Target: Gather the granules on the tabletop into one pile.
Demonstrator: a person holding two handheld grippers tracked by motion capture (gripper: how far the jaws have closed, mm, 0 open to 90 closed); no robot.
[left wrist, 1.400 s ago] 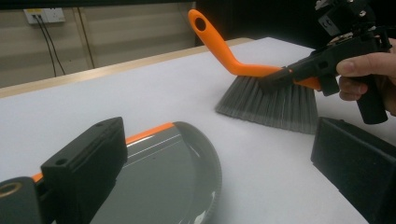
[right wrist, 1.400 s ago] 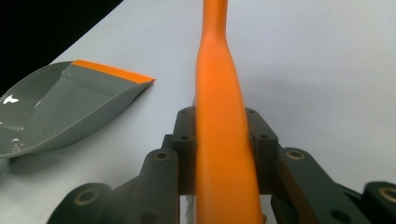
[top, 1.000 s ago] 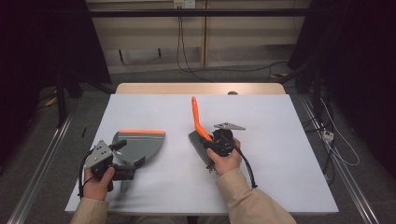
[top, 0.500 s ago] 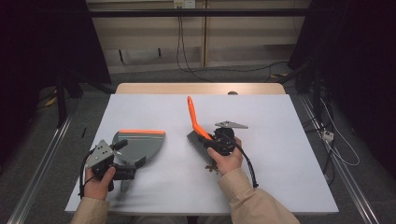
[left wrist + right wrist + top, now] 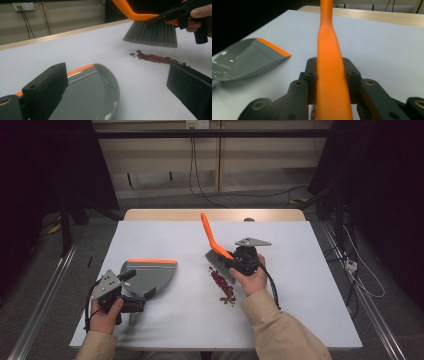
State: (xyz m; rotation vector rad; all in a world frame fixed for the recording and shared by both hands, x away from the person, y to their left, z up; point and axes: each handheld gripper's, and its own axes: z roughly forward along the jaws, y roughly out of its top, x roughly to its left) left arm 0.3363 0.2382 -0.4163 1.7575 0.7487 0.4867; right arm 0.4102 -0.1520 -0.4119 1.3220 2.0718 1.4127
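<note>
A grey dustpan [image 5: 150, 276] with an orange front lip lies on the white table [image 5: 300, 270] at the left. My left gripper [image 5: 138, 288] hovers open over its near part, jaws wide apart around the pan [image 5: 87, 97]. My right gripper [image 5: 236, 261] is shut on the orange handle [image 5: 329, 62] of a hand brush [image 5: 211, 236]. Its grey bristles [image 5: 152, 33] hang just above the table. A small trail of red beans [image 5: 221, 284] lies under and in front of the bristles, also seen as beans [image 5: 155, 58] in the left gripper view.
A wooden strip [image 5: 165, 214] runs along the table's far edge. Cables [image 5: 350, 265] trail over the floor at the right, and metal rails [image 5: 45, 305] flank the table. Bare tabletop stretches between the dustpan and the beans.
My right gripper has carried the brush slightly away from the person and the handle leans more to the left. The red beans now show beside the hand. The left gripper has stayed put.
</note>
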